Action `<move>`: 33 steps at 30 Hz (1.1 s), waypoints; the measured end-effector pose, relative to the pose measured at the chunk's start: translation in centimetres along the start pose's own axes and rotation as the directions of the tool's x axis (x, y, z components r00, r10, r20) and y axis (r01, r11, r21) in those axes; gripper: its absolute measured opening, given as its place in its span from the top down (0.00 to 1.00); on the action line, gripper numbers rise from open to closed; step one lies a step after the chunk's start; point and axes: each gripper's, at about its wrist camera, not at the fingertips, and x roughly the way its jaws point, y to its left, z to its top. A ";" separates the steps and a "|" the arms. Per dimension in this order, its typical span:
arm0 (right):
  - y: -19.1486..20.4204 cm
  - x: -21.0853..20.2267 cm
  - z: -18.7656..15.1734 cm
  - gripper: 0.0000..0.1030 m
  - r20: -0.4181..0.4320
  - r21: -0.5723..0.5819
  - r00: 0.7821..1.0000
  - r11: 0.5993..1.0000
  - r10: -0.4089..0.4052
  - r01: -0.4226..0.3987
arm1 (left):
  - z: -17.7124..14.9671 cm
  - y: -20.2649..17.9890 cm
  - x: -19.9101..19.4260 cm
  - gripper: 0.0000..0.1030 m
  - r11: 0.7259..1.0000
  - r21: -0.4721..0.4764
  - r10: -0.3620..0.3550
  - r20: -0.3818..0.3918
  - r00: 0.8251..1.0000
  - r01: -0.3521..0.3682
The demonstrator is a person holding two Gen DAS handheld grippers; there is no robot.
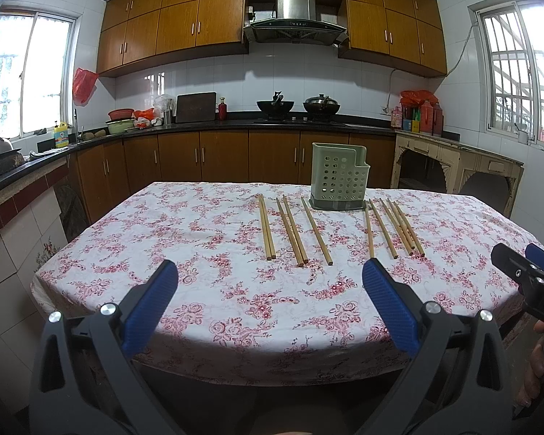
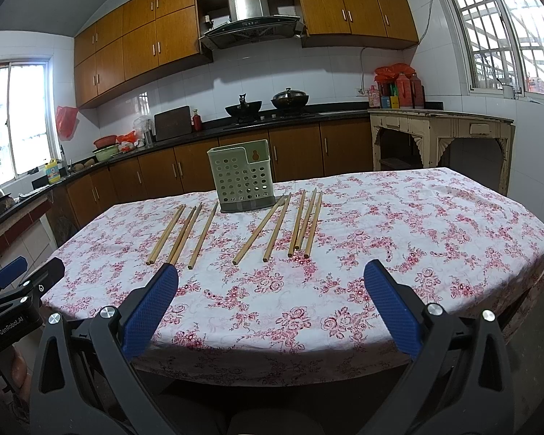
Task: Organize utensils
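Bare tablecloth (image 2: 272,301) lies open before the chopsticks (image 2: 268,230); holder (image 2: 241,181) stands behind.

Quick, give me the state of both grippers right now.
Left gripper: open, holding nothing, above the near table edge.
Right gripper: open, holding nothing, short of the chopsticks.

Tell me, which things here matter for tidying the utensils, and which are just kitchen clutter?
For the job:
- wooden chopsticks lying loose on the floral tablecloth
- pale green perforated plastic holder
- left tool and right tool, both open

Just lying about:
- black woks
- red bottles
- yellow detergent bottle
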 end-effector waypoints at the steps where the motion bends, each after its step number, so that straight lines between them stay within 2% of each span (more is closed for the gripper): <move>1: 0.0 0.0 0.0 0.02 0.000 0.000 1.000 1.000 0.000 0.000 | 0.0 0.0 0.0 0.04 1.000 0.000 0.000 0.000 1.000 0.000; 25: -0.2 0.5 -0.1 0.02 -0.022 0.011 1.000 1.000 0.001 -0.001 | 0.0 0.2 0.8 0.04 1.000 -0.006 0.000 -0.020 1.000 0.000; 29: -1.0 2.2 0.3 0.02 -0.056 0.025 0.998 1.000 -0.001 0.002 | 0.8 1.0 2.8 0.04 0.999 -0.038 0.003 -0.072 0.997 -0.006; 33: -2.2 5.3 1.3 0.02 -0.117 0.050 0.992 0.997 -0.055 0.061 | 1.6 2.2 7.5 0.04 0.996 -0.080 0.032 -0.210 0.977 -0.050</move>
